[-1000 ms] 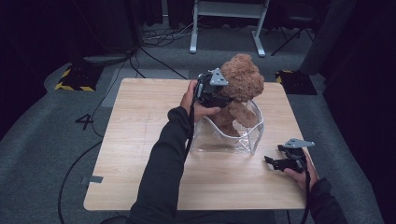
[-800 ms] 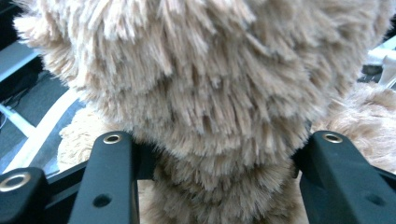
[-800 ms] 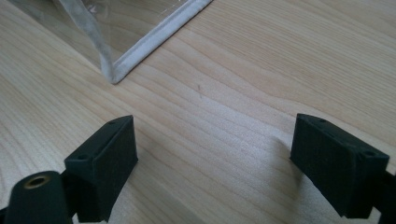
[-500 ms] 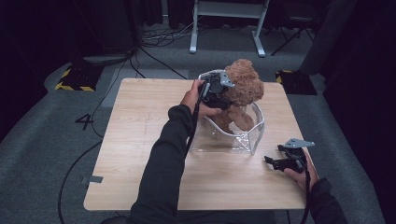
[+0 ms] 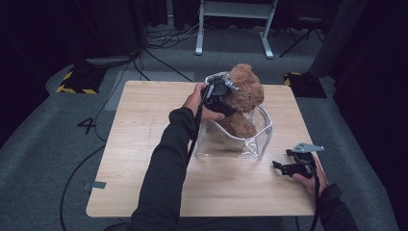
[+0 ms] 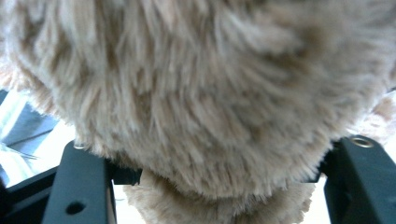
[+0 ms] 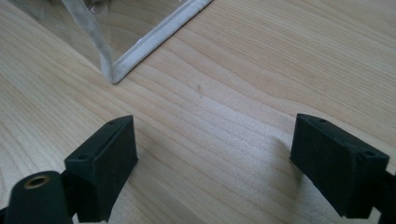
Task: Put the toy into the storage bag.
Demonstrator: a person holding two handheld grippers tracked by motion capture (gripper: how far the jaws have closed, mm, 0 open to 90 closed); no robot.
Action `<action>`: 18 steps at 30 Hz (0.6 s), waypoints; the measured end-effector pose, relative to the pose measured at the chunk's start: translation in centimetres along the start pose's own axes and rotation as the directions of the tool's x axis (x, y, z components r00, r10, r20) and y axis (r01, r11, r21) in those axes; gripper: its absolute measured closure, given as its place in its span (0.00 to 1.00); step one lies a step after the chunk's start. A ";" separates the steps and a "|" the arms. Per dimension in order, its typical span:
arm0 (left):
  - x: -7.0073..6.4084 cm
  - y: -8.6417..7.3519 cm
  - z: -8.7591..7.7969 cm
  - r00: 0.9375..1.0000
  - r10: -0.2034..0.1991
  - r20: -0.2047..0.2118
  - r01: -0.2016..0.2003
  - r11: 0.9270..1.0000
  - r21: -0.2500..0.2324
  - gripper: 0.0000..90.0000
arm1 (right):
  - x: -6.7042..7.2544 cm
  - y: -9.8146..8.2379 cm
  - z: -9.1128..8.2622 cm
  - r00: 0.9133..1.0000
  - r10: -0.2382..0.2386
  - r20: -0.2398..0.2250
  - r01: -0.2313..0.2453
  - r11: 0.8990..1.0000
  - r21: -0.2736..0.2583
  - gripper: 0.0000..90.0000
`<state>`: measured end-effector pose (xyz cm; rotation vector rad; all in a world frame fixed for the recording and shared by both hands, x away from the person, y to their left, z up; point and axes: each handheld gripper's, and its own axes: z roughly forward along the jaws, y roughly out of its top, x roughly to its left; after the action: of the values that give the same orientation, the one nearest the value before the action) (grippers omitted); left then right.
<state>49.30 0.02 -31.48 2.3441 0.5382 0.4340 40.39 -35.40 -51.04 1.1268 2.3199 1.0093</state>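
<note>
A brown teddy bear point(image 5: 245, 91) sits upright in a clear plastic bag point(image 5: 262, 137) at the middle of the wooden table point(image 5: 144, 125). My left gripper point(image 5: 226, 94) is at the bear's head from the left side. In the left gripper view its black jaws have just been opening and stand wide on either side of the fur point(image 6: 201, 93), which bulges between them and brushes their edges. My right gripper point(image 5: 284, 166) lies low on the table to the right of the bag. Its jaws are open over bare wood point(image 7: 224, 158), near a bag corner point(image 7: 112, 70).
The bag's rim stands open around the bear's body. Cables run over the grey floor beyond the table's far left corner, and a white frame point(image 5: 231, 29) stands behind the table. A yellow-and-black striped block point(image 5: 77, 82) lies on the floor at the left.
The bear's head has sunk a little lower toward the bag. Both hands have stayed where they were.
</note>
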 end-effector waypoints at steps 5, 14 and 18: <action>-0.3 -0.4 0.1 1.000 -0.007 0.007 0.007 0.999 0.032 0.31 | 0.0 0.0 0.0 1.000 0.000 0.000 0.000 1.000 0.000 0.16; 0.1 -1.4 -1.1 0.998 -0.048 -0.031 0.048 0.999 -0.022 0.24 | 0.0 0.0 0.0 1.000 0.000 0.000 0.000 1.000 0.000 0.16; 0.3 -1.6 -1.2 0.998 -0.067 -0.016 0.066 0.997 -0.041 0.24 | 0.0 0.0 0.0 1.000 0.000 0.000 0.000 1.000 0.000 0.16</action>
<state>48.57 1.90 -31.71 2.2789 0.6090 0.4309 40.39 -35.40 -51.04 1.1268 2.3199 1.0094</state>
